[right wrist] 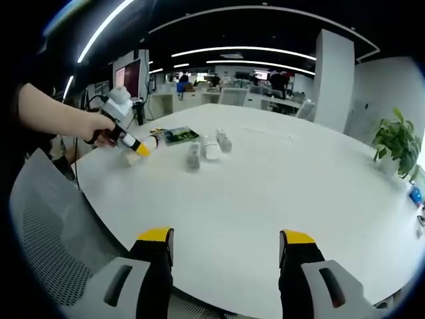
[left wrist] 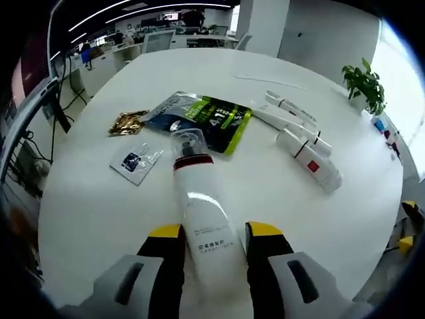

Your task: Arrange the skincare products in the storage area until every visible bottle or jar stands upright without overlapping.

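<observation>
Left gripper view: left gripper (left wrist: pixel 214 242) clamped on a white tube (left wrist: pixel 204 222) with a dark red band and clear cap, lying on the white table (left wrist: pixel 93 212); print too small to read. Beyond its cap, a green-black pouch (left wrist: pixel 212 121) marked "4:1", three white tubes (left wrist: pixel 302 139), a gold wrapper (left wrist: pixel 127 123), a clear sachet (left wrist: pixel 136 161). Right gripper view: right gripper (right wrist: pixel 227 240) spread wide, holding nothing, above the table edge.

The left gripper view sits low and close over the worktop (left wrist: pixel 265 193), looking down along its tongs (left wrist: pixel 214 234) toward the far edge and office beyond. The right gripper view looks from the worktop's near edge, further back, across it. Both views share the white worktop, the green pouch (left wrist: pixel 216 121) and the tubes (left wrist: pixel 302 143)
</observation>
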Action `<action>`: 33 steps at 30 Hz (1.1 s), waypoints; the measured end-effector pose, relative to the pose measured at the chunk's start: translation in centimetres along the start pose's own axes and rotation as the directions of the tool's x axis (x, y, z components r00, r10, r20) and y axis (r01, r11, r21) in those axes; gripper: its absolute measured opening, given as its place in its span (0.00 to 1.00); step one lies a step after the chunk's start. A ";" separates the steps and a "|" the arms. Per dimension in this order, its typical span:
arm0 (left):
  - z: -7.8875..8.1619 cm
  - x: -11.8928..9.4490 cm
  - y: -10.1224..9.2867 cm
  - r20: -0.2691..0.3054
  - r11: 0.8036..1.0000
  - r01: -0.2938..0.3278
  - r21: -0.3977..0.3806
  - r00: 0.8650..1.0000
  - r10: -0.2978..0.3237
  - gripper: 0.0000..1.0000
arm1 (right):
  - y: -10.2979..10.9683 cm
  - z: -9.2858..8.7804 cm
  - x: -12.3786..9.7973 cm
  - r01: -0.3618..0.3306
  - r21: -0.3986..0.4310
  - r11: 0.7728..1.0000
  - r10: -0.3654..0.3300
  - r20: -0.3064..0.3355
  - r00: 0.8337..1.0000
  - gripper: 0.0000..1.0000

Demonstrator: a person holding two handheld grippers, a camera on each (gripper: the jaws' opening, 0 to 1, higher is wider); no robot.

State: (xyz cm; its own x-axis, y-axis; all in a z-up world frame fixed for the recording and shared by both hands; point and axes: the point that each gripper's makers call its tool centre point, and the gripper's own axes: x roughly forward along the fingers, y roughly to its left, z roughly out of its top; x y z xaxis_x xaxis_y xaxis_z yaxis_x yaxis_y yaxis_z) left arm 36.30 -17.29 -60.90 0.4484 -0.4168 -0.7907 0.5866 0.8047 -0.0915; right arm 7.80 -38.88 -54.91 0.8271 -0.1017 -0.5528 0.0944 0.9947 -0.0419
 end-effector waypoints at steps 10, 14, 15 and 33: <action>-2.3 -0.9 -0.7 -0.037 0.996 0.078 0.050 0.996 -0.076 0.26 | 0.0 0.0 0.0 0.003 -0.004 1.000 -0.003 -0.004 1.000 0.69; -3.6 -1.7 -1.2 -0.084 0.984 0.110 0.138 0.992 -0.099 0.26 | -0.1 0.0 0.0 0.006 -0.003 1.000 -0.006 -0.002 1.000 0.69; -3.8 -1.7 -1.0 -0.111 0.976 0.124 0.181 0.988 -0.105 0.26 | -0.1 0.0 0.0 0.007 -0.004 1.000 -0.007 -0.003 1.000 0.69; -7.4 -4.2 -2.3 -0.260 0.908 0.250 0.337 0.951 -0.166 0.24 | 0.2 0.0 0.0 -0.004 -0.006 1.000 0.004 -0.008 1.000 0.67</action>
State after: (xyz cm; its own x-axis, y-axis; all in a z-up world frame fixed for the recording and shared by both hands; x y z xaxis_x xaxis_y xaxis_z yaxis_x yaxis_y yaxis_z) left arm 28.06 -14.31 -61.88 0.1540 -0.4198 -0.8945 0.8717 0.4840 -0.0771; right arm 7.77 -38.73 -54.95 0.8230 -0.0975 -0.5596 0.0877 0.9952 -0.0444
